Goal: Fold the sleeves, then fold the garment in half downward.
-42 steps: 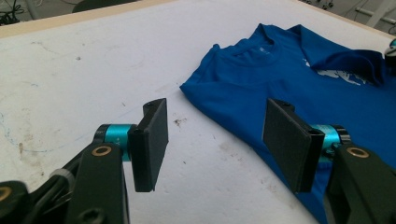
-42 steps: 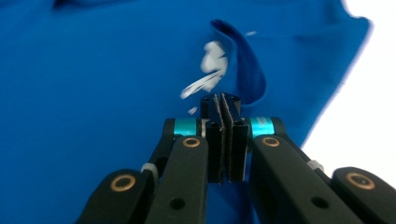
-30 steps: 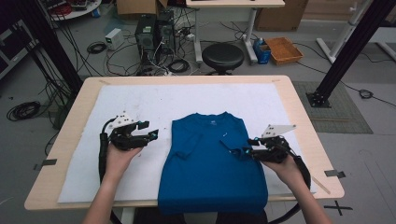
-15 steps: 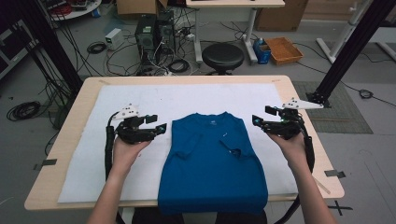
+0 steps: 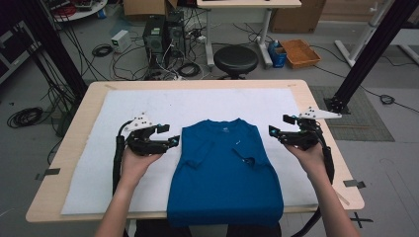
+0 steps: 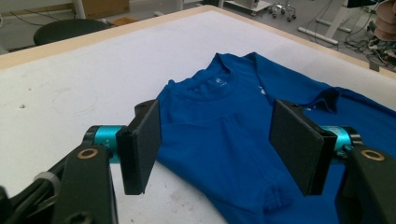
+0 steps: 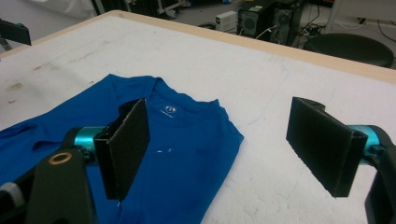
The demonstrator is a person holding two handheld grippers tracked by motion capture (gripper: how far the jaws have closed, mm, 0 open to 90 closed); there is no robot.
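Observation:
A blue T-shirt (image 5: 225, 173) lies face up on the white mat (image 5: 197, 106), both sleeves folded inward and its hem hanging over the near table edge. My left gripper (image 5: 173, 140) hovers just left of the shirt's shoulder. In the left gripper view that gripper (image 6: 215, 144) is open, its jaws having just been opening, with nothing between them and the shirt (image 6: 224, 121) beyond. My right gripper (image 5: 276, 126) hangs right of the collar. In the right gripper view that gripper (image 7: 217, 144) is open too, its jaws just widened and empty above the shirt (image 7: 173, 154).
The wooden table (image 5: 197, 84) shows bare rim around the mat. Beyond its far edge stand a black stool (image 5: 235, 59), computer towers (image 5: 160, 34) with tangled cables, and an orange crate (image 5: 300, 52). A black frame post (image 5: 363, 54) rises at the right.
The right gripper has left the shirt's right edge, moving right, up and toward the far side, and its jaws have opened wide. The left gripper has shifted only slightly.

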